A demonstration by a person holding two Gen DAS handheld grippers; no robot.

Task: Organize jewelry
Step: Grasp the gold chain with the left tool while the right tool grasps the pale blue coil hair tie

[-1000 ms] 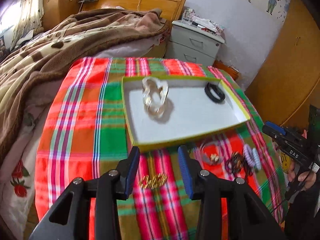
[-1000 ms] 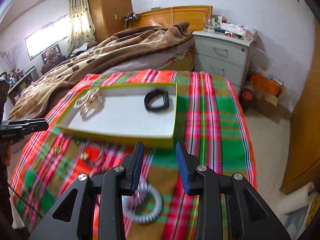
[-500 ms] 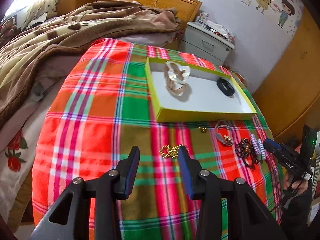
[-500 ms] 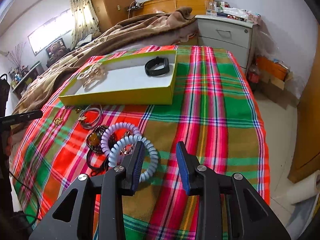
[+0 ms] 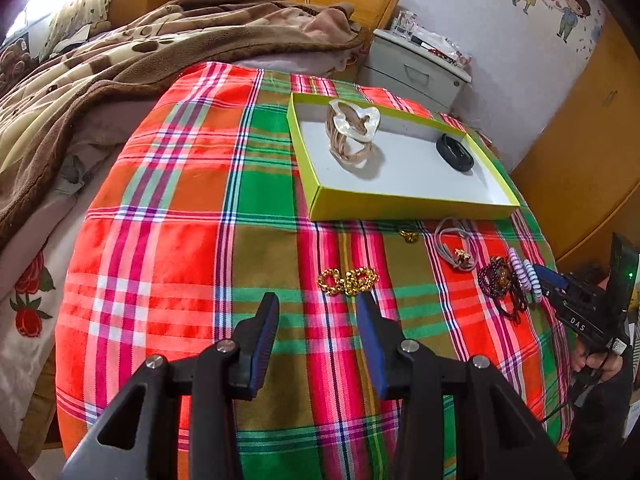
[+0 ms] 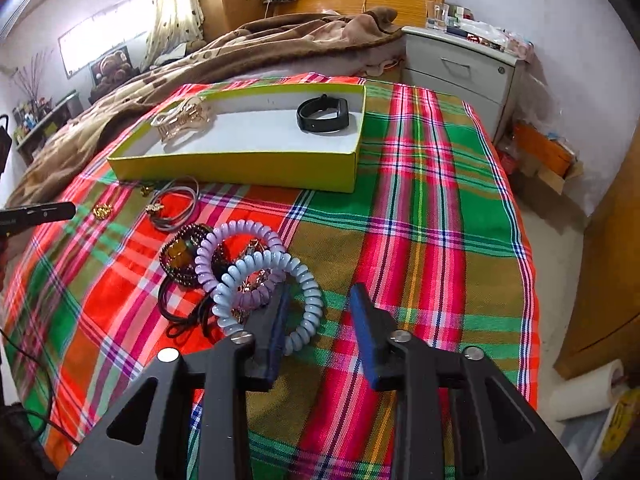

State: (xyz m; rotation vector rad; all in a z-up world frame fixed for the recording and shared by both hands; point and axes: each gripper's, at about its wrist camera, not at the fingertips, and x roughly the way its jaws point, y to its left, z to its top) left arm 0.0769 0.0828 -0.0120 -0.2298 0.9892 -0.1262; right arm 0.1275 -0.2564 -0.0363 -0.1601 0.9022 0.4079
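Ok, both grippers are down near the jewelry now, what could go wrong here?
The right gripper is closing with one finger inside the blue coil hair tie; the purple coil overlapping it and the beaded bracelet might drag along. The left gripper is open short of the gold chain, which lies flat and could slip.

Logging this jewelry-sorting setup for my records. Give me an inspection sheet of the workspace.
Surface: plaid cloth.
Job's things: yellow-green tray holds hair claw and black band; gold chain, grey cord, dark bead bracelet, purple coil tie, blue coil tie lie on the cloth.
Clutter: nothing seen.
Grippers: left gripper open above gold chain; right gripper closing, blue coil's rim between its jaws.
Cables: black cable.
Surroundings: brown blanket, nightstand.
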